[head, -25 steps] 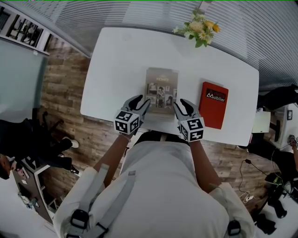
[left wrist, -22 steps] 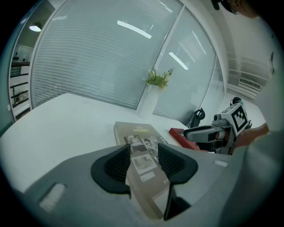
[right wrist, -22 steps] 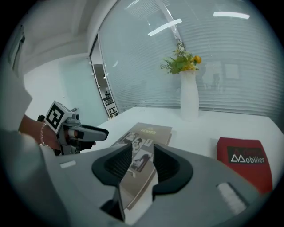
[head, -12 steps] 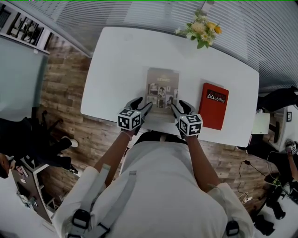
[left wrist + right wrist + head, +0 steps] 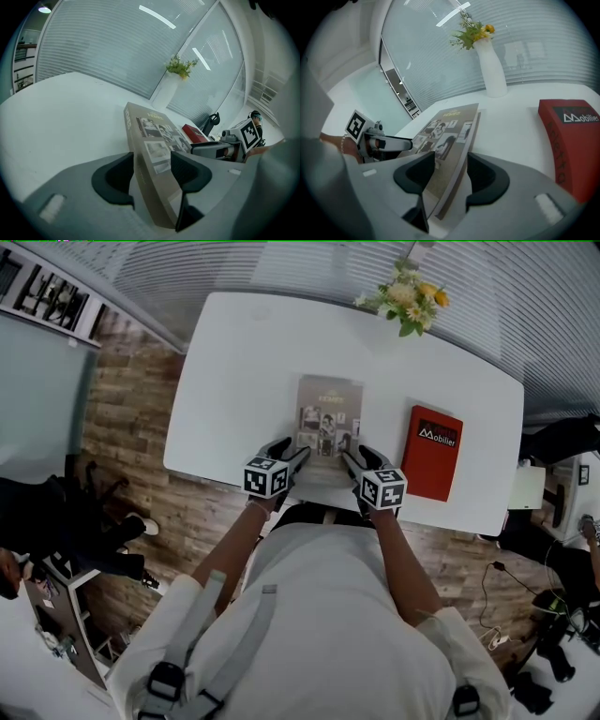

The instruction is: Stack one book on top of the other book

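Observation:
A grey photo-cover book (image 5: 326,418) lies flat in the middle of the white table (image 5: 234,381). A red book (image 5: 432,452) lies to its right, apart from it. My left gripper (image 5: 298,457) is at the grey book's near left corner and my right gripper (image 5: 349,458) at its near right corner. In the left gripper view the jaws of the left gripper (image 5: 152,176) are opening, and the book's (image 5: 150,140) edge runs between them. In the right gripper view the right gripper (image 5: 451,176) is likewise opening around the book's (image 5: 447,131) right edge. Neither visibly presses it.
A white vase of flowers (image 5: 405,296) stands at the table's far edge, behind the books. The red book (image 5: 574,140) sits close to the right gripper's right side. The table's near edge runs just under both grippers, with wooden floor beyond it.
Both grippers have sunk and drawn inward to the grey book's near corners, and their jaws have spread wider. The books have not moved.

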`<state>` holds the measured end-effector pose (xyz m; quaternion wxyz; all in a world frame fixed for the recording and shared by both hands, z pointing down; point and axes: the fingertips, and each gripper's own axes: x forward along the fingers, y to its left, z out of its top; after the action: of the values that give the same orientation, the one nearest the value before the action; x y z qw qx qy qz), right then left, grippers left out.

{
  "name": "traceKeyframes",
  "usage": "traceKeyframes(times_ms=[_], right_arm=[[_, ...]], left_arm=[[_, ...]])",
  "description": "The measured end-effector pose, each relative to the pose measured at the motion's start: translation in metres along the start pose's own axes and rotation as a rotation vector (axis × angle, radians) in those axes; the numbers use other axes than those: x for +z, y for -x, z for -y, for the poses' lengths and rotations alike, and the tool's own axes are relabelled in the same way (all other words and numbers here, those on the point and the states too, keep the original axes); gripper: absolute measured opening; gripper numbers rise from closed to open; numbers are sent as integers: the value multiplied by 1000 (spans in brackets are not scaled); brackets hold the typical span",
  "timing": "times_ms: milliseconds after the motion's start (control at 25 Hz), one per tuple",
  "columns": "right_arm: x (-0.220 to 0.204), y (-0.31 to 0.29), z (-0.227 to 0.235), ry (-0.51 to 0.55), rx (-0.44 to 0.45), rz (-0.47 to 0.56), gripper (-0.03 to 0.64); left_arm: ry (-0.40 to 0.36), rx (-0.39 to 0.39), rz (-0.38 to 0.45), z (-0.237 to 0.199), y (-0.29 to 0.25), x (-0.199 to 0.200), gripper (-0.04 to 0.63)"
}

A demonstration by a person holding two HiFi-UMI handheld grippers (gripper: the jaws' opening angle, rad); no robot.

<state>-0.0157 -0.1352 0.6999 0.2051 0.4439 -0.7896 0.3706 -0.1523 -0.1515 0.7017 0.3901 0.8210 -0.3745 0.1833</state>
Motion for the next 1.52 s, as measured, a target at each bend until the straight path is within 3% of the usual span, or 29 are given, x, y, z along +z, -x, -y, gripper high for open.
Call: traceKeyframes(times_ms=[280, 680, 1520], right_arm=[[0, -5, -4, -56, 65, 15, 170], [4, -3, -4, -66, 54, 28, 163], [50, 40, -32, -66, 88, 80, 163]], left_arm=[[11, -16, -10, 2, -6, -3, 252], [-19, -6, -19, 4, -7, 2, 242], [-23, 20, 83, 38, 38, 51, 236]])
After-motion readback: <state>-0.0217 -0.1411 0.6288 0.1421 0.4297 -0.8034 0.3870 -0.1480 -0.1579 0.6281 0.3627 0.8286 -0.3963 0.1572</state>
